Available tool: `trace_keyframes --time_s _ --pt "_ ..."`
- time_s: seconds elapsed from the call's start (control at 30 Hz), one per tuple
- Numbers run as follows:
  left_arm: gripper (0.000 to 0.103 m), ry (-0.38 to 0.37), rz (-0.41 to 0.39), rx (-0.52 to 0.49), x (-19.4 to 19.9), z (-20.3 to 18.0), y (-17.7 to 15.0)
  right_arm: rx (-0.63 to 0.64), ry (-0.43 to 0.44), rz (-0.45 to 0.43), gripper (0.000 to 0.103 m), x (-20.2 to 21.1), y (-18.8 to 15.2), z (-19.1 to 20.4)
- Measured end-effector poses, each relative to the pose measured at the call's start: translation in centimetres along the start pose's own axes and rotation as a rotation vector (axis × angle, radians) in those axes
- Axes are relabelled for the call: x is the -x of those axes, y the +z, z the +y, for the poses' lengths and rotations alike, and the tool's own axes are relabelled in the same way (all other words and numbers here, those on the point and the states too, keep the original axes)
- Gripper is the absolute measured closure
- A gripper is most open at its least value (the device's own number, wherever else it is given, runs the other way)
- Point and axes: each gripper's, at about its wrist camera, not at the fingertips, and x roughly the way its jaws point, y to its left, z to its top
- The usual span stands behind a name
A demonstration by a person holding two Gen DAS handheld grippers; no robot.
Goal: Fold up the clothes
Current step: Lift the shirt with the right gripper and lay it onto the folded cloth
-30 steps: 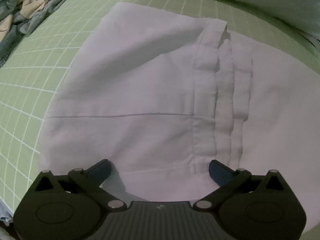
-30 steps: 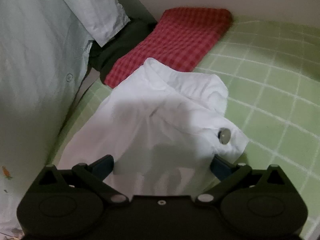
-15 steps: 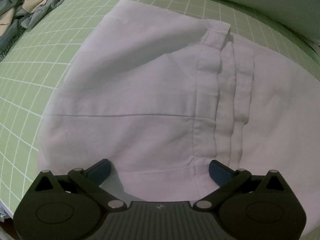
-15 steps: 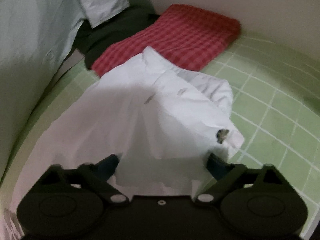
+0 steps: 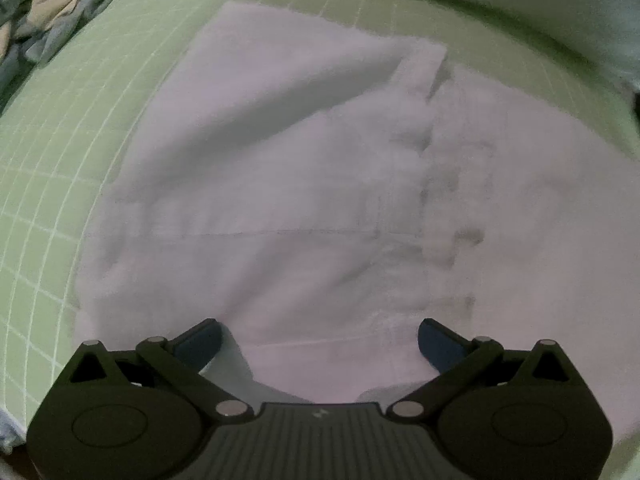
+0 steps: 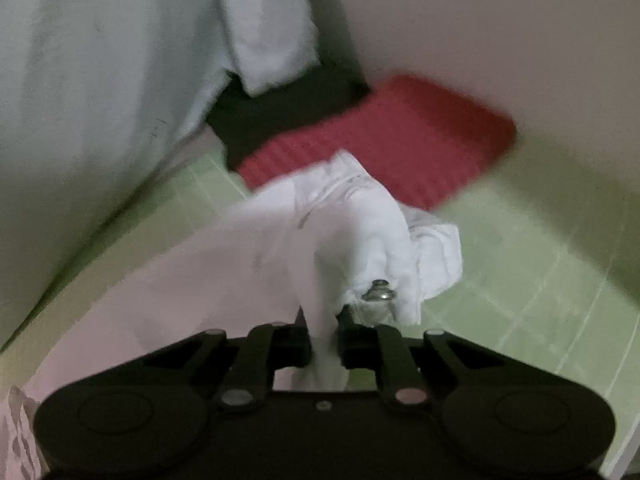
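A white garment lies spread on the green gridded mat, with a seamed band running up its right half. My left gripper is open, its fingers wide apart over the garment's near edge. In the right wrist view the same white garment is bunched and lifted, with a metal button showing. My right gripper is shut on a pinched fold of the white garment.
A folded red checked cloth and a dark cloth lie beyond the garment by the wall. A pale printed fabric hangs on the left. A pile of grey and beige clothes sits at the mat's far left corner.
My right gripper has closed on the white garment and the cloth has bunched up and lifted. The left gripper stays open and has drawn back slightly.
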Motion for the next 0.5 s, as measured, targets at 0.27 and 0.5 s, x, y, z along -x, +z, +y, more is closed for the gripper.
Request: trace_keyframes --time_s 0.27,0.5 --pt "0.0 -0.054 -0.157 -0.001 5.5 4.7 0.6 0.25 0.07 -0.211 0.091 6.9 0.1 7.8" --pt "0.0 0.022 -0.164 0.062 8.0 13.2 -0.9 0.473 0.169 -0.224 0.091 9.6 -6.7 17.8"
